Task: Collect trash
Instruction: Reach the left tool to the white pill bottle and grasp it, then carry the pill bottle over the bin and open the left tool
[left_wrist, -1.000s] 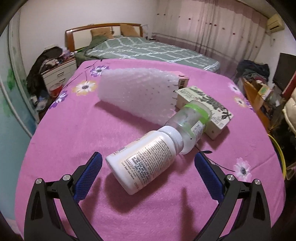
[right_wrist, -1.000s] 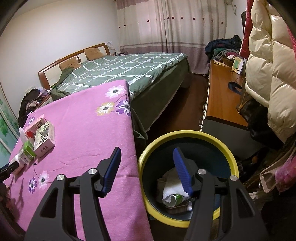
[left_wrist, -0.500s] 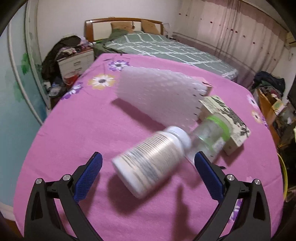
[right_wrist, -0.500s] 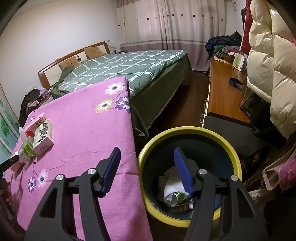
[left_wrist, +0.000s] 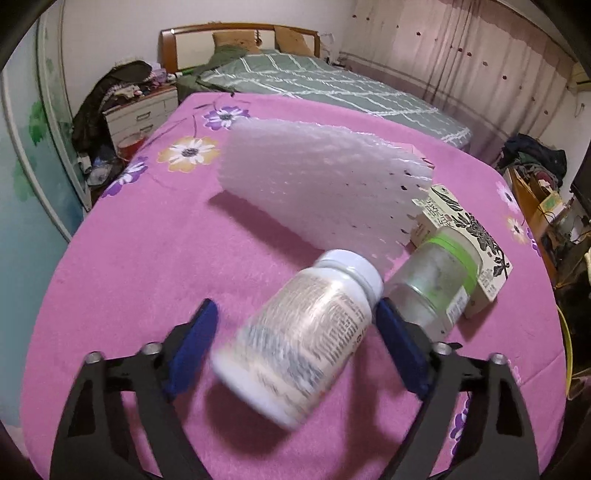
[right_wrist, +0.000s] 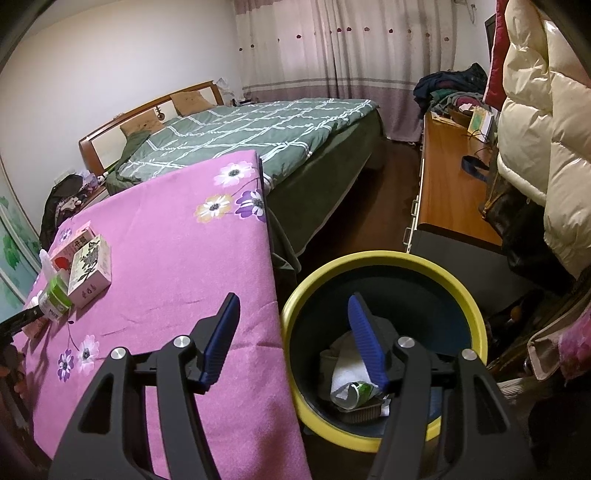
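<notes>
A white pill bottle (left_wrist: 299, 343) lies on its side on the pink flowered tablecloth (left_wrist: 147, 258), blurred. My left gripper (left_wrist: 295, 306) straddles it, one blue pad on each side; its jaws are closing, and the left pad still stands off the bottle. Behind the bottle lie a clear jar with a green band (left_wrist: 436, 273), a white foam sheet (left_wrist: 325, 188) and a flower-printed box (left_wrist: 469, 229). My right gripper (right_wrist: 293, 299) hangs open and empty over the table's edge, beside the yellow-rimmed bin (right_wrist: 384, 258), which holds crumpled trash.
In the right wrist view the jar (right_wrist: 55, 295), the printed box (right_wrist: 90, 271) and a pink box (right_wrist: 74, 243) sit at the table's far left. A green bed (right_wrist: 258, 140) lies behind. A wooden desk (right_wrist: 450, 199) and hanging coats (right_wrist: 535, 129) stand right of the bin.
My left gripper has moved forward over the white bottle, and its jaws have narrowed around it. The right gripper has stayed where it was.
</notes>
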